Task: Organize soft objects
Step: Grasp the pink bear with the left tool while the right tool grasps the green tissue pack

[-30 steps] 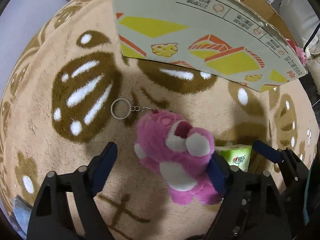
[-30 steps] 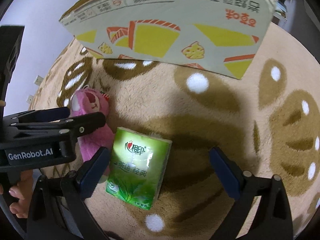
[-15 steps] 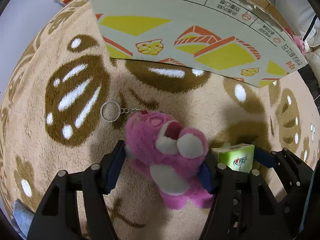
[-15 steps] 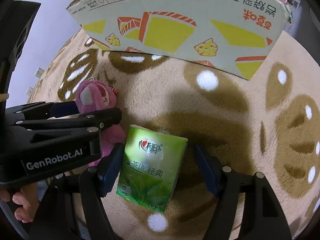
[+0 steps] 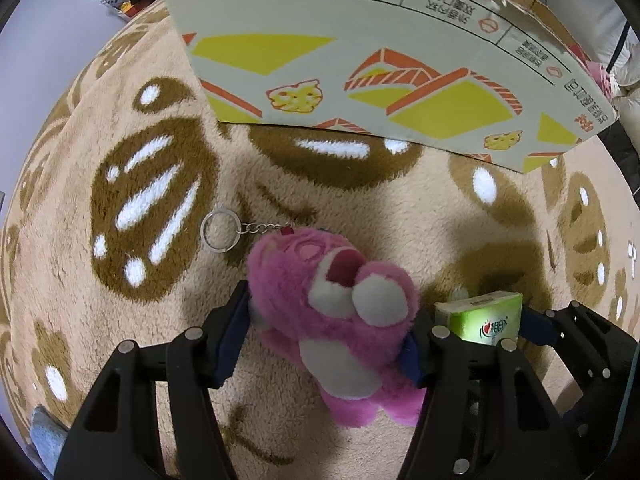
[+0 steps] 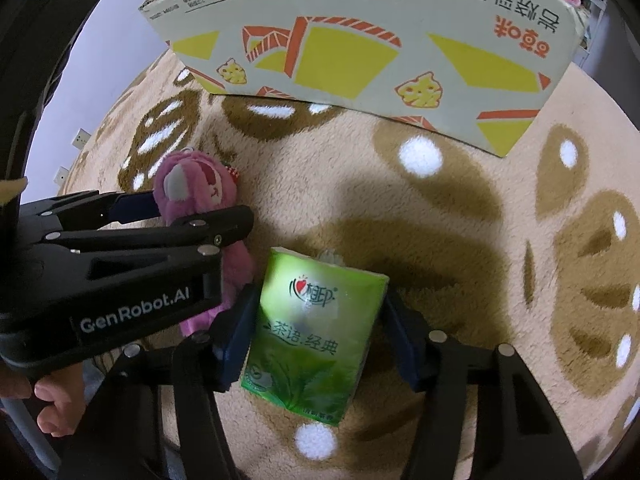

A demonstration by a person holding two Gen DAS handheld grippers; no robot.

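black tongs (image 5: pixel 326 330), blue pads (image 5: pixel 230 336), silver screws

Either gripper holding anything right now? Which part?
Left gripper is clamped on the pink plush bear across its body; right gripper squeezes the green tissue pack by its two long sides. Both still rest on the rug.

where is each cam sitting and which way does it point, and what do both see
Left wrist: sits on the left gripper, looks forward and down at the rug; its fingers close on the pink plush bear.
Right wrist: sits on the right gripper, looks the same way; its fingers close on the green tissue pack; a bare hand shows.
Shared: bear, tissue pack, printed cardboard box.
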